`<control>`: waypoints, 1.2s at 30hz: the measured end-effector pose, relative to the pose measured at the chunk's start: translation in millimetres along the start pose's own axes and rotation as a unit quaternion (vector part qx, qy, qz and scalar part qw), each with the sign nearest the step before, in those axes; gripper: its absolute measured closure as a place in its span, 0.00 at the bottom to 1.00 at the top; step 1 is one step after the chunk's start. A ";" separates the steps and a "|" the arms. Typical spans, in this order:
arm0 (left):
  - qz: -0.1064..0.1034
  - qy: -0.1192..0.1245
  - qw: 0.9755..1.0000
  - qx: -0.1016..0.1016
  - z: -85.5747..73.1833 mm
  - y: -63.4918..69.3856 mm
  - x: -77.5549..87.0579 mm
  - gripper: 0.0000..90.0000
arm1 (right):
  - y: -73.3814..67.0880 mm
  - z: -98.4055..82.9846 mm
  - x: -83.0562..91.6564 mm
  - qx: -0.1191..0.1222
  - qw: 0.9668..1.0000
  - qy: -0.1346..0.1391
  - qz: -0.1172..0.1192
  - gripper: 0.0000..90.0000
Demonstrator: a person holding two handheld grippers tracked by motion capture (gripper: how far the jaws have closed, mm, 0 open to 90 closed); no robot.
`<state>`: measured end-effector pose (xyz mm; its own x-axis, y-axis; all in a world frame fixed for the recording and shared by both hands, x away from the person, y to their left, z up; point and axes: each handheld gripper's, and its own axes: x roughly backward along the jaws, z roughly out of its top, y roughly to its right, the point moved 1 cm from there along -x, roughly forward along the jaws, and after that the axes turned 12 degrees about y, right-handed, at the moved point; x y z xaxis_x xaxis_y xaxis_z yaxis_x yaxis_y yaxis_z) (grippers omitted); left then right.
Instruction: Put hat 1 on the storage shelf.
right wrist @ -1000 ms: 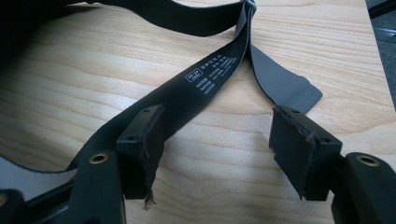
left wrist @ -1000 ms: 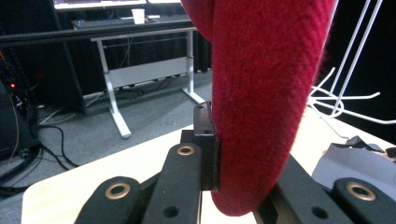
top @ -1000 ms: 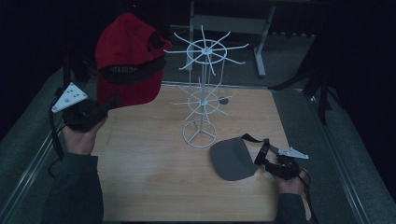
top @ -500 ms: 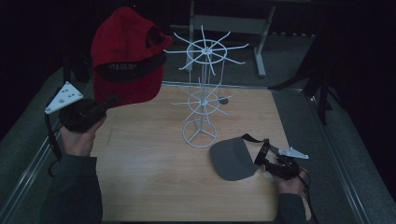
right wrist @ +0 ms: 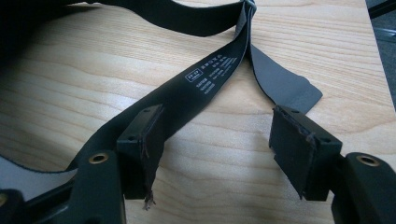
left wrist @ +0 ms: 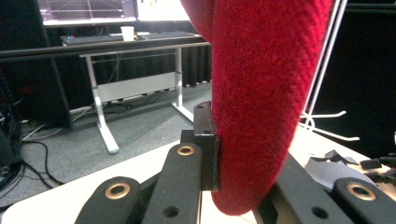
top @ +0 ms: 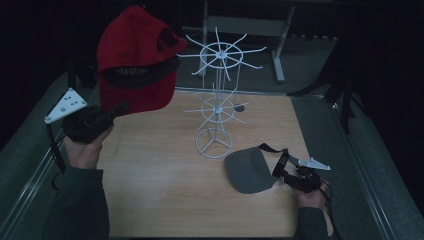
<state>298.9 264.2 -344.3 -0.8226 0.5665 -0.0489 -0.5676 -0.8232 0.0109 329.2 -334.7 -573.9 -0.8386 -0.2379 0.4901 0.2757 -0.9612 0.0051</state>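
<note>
A red cap (top: pixel 135 65) hangs in the air above the table's left side, with my left gripper (top: pixel 120 107) shut on its lower edge. In the left gripper view the red fabric (left wrist: pixel 257 93) is pinched between the black jaws of the left gripper (left wrist: pixel 238 154). A white wire rack (top: pixel 215 100) stands mid-table, to the right of the cap. A grey visor (top: pixel 248 171) lies flat near the front right. My right gripper (top: pixel 282 172) rests by its black strap (right wrist: pixel 205 79); the right gripper (right wrist: pixel 224 144) stands open, the strap lying across its left jaw.
The wooden table (top: pixel 160 190) has a metal rail along its left edge (top: pixel 30 190). Grey floor surrounds it, and a white desk frame (top: pixel 280 45) stands behind. A desk with screens (left wrist: pixel 93 28) stands farther off.
The left gripper and the red cap have drifted slightly to the left. The right gripper and the visor have not moved.
</note>
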 end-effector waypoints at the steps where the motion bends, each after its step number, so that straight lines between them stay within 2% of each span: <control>1: -0.002 0.001 1.000 -0.004 0.4 1.3 0.1 0.95 | 0.0 0.0 0.0 0.000 1.000 0.000 0.000 0.40; 4: -0.004 -0.001 1.000 -0.004 -0.3 2.9 -0.7 0.95 | 0.0 0.0 0.0 0.000 1.000 0.000 0.000 0.40; 6: -0.003 -0.014 1.000 -0.011 -5.8 5.1 -3.7 0.95 | 0.0 0.0 0.0 0.000 1.000 0.000 0.000 0.40; 8: -0.003 -0.018 1.000 -0.009 -8.8 5.3 -4.7 0.95 | 0.0 0.0 0.0 0.000 1.000 0.000 0.000 0.40; 10: -0.004 -0.023 1.000 0.004 -20.4 4.6 -7.7 0.95 | 0.0 0.0 0.0 0.000 1.000 0.000 0.000 0.40; 12: -0.004 -0.027 1.000 0.004 -25.1 5.5 -8.8 0.95 | 0.0 0.0 0.0 0.000 1.000 0.000 0.000 0.40; 15: -0.003 -0.050 0.999 -0.001 -44.8 9.4 -13.6 0.95 | 0.0 0.0 0.0 0.000 1.000 0.000 0.000 0.40; 16: -0.003 -0.050 0.999 -0.001 -44.8 9.4 -13.6 0.95 | 0.0 0.0 0.0 0.000 1.000 0.000 0.000 0.40; 17: -0.001 -0.059 0.998 0.000 -55.0 10.4 -15.6 0.95 | 0.0 0.1 0.1 0.000 1.000 -0.001 0.000 0.40; 20: 0.000 -0.062 0.998 0.001 -60.1 10.6 -16.6 0.95 | 0.0 0.0 0.0 0.000 1.000 0.000 0.000 0.40; 21: 0.002 -0.071 0.997 0.005 -73.9 10.6 -18.0 0.95 | -0.1 0.0 0.0 0.000 1.000 0.000 0.000 0.39; 25: 0.004 -0.084 0.996 0.009 -86.2 10.1 -19.5 0.95 | 0.0 0.0 -0.1 0.000 1.000 0.000 0.000 0.40; 26: 0.007 -0.094 0.995 0.009 -93.6 8.9 -20.2 0.94 | 0.0 0.0 -0.1 0.000 1.000 0.000 0.000 0.39; 32: 0.009 -0.107 0.994 0.010 -102.8 5.7 -19.3 0.92 | 0.1 0.0 -0.1 0.001 1.000 0.000 0.000 0.40; 36: 0.009 -0.105 0.994 0.013 -103.8 4.5 -15.9 0.79 | 0.0 0.0 0.0 0.000 1.000 0.000 0.000 0.39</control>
<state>312.9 247.7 -447.1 -0.8203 0.5488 0.1613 -0.5508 -0.8338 0.0355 329.2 -334.7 -574.0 -0.8384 -0.2380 0.4903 0.2761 -0.9611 0.0055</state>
